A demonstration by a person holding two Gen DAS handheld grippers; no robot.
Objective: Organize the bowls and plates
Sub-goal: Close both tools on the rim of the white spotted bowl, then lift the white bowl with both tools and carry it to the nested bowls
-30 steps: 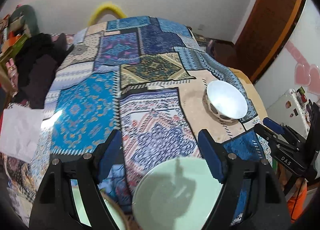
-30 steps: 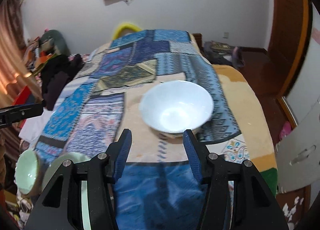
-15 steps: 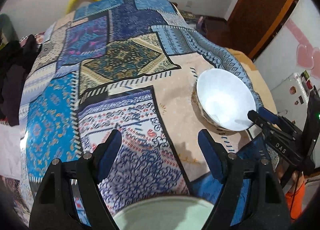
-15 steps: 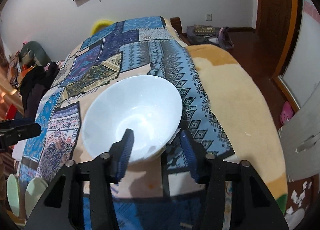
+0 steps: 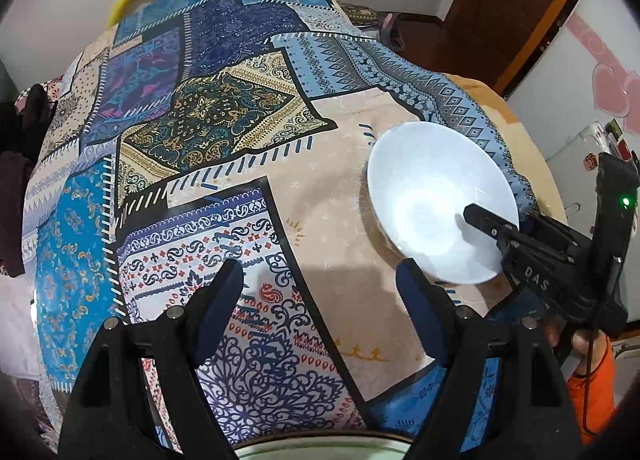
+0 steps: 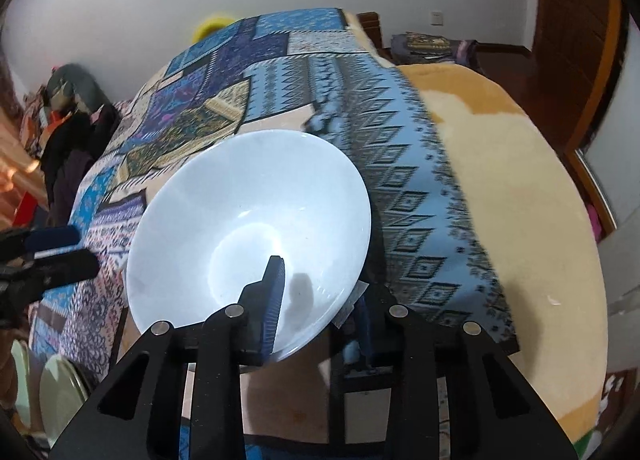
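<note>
A white bowl (image 6: 240, 199) sits on the patchwork tablecloth (image 5: 224, 139), tipped up a little toward the left wrist view. My right gripper (image 6: 320, 288) is closing on its near rim. One finger (image 6: 274, 292) lies inside the bowl and the other is half hidden under the rim outside. From the left wrist view I see the bowl (image 5: 424, 195) with the right gripper (image 5: 492, 219) on its right edge. My left gripper (image 5: 320, 272) hangs open over the cloth with nothing between its fingers. A pale green plate (image 5: 320, 450) peeks in at the bottom edge.
Pale green dishes (image 6: 60, 392) lie at the table's near left corner. A tan blanket (image 6: 520, 199) covers the right side. Dark clothes (image 6: 68, 155) are piled beyond the left edge. A hand with an orange sleeve (image 5: 592, 364) holds the right gripper.
The right gripper went forward and down to the bowl and its jaws narrowed around the near rim. The left gripper moved forward over the cloth, so the green plate slid to the bottom edge.
</note>
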